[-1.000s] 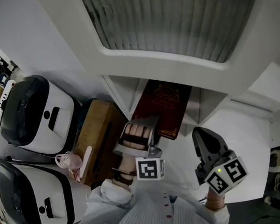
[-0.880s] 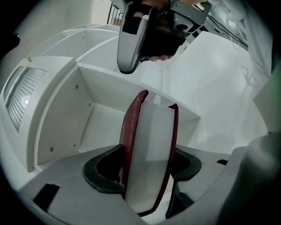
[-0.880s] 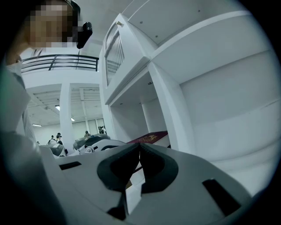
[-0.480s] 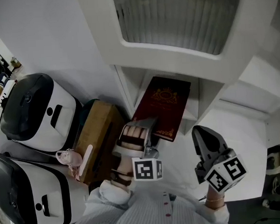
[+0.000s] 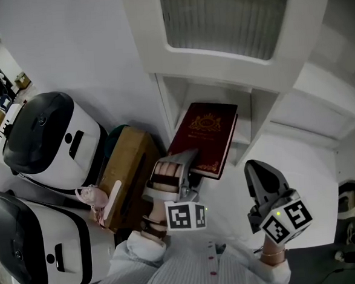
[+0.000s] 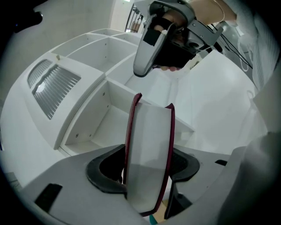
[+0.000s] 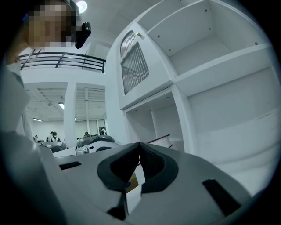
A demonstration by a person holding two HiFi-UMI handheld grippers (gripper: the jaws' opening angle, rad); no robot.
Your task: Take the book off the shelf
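Left gripper view: the left gripper (image 6: 147, 170) is closing its dark, rubbery jaws on the book (image 6: 149, 132). One jaw lies against each maroon cover near a lower corner, and the white page block faces the camera. In the head view the book is tilted, mostly out of the white shelf (image 5: 250, 140), with its far end seemingly just at the mouth of the open compartment.

The grip is at one end, so the book's weight will likely lever against the jaws. The squeeze should be firm before any pull. The pull should run straight along the compartment, clear of the divider wall.

The right gripper (image 7: 139, 151) has its jaws together on nothing and is held off to the right.

The book is a rigid hardback with smooth covers and a gilt crest. The shelf is flat, square-edged painted board, with a ribbed panel (image 5: 223, 17) above.
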